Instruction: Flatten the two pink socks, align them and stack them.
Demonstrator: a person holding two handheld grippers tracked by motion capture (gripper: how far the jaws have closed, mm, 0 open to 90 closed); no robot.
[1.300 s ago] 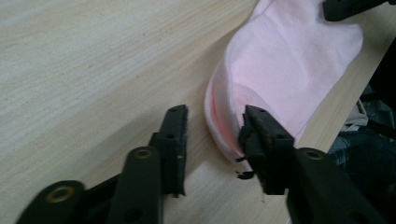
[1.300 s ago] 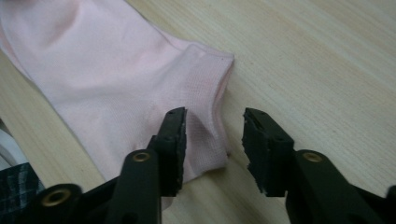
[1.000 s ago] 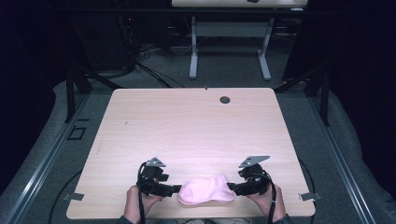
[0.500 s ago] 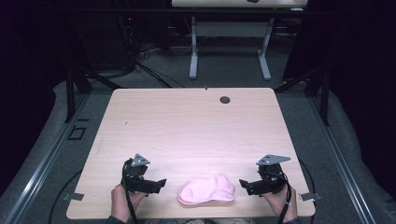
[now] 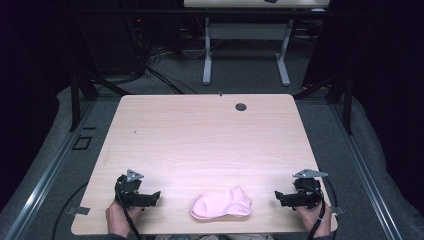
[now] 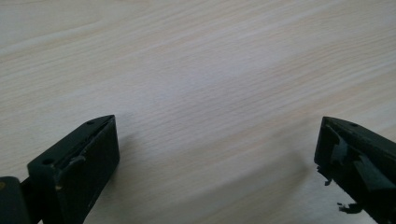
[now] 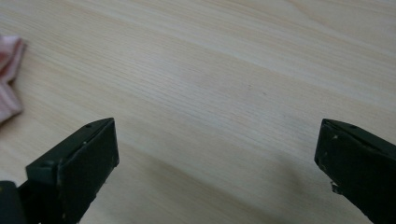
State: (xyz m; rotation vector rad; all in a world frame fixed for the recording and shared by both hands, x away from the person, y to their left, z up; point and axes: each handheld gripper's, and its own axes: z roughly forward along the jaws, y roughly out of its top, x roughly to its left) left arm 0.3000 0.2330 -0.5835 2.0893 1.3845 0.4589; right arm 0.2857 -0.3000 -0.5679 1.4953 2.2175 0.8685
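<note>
High view: a light wooden table (image 5: 205, 145) with rounded corners carries a pink sock (image 5: 221, 204), which lies flat near the table's 6 o'clock edge, its long axis running roughly from 9 to 3 o'clock and its wider end toward 3 o'clock. A small dark round hole (image 5: 241, 107) sits near the far edge, at about 1 o'clock from the table's centre.

The left gripper (image 5: 150, 199) rests near the table's 7 o'clock corner, held by the person's left hand (image 5: 118, 220), its jaws pointing toward 3 o'clock, at the sock. The right gripper (image 5: 280, 198) rests near the 5 o'clock corner, held by the right hand (image 5: 316, 219), its jaws pointing toward 9 o'clock, also at the sock. Each gripper stands clearly apart from the sock, which lies between them, touched by neither. A grey three-cornered plate tops each gripper, and a cable trails from each toward the 6 o'clock edge.

Left gripper view: the two black jaws stand wide apart with bare wood grain between them; nothing is held.

Right gripper view: the jaws likewise stand wide apart over bare wood and hold nothing. A pink edge of the sock (image 7: 9, 79) enters at 9 o'clock of this view, well clear of the jaws.

Beyond the table, grey floor (image 5: 240, 75) and the white legs of a second table (image 5: 245, 45) appear at 12 o'clock.
</note>
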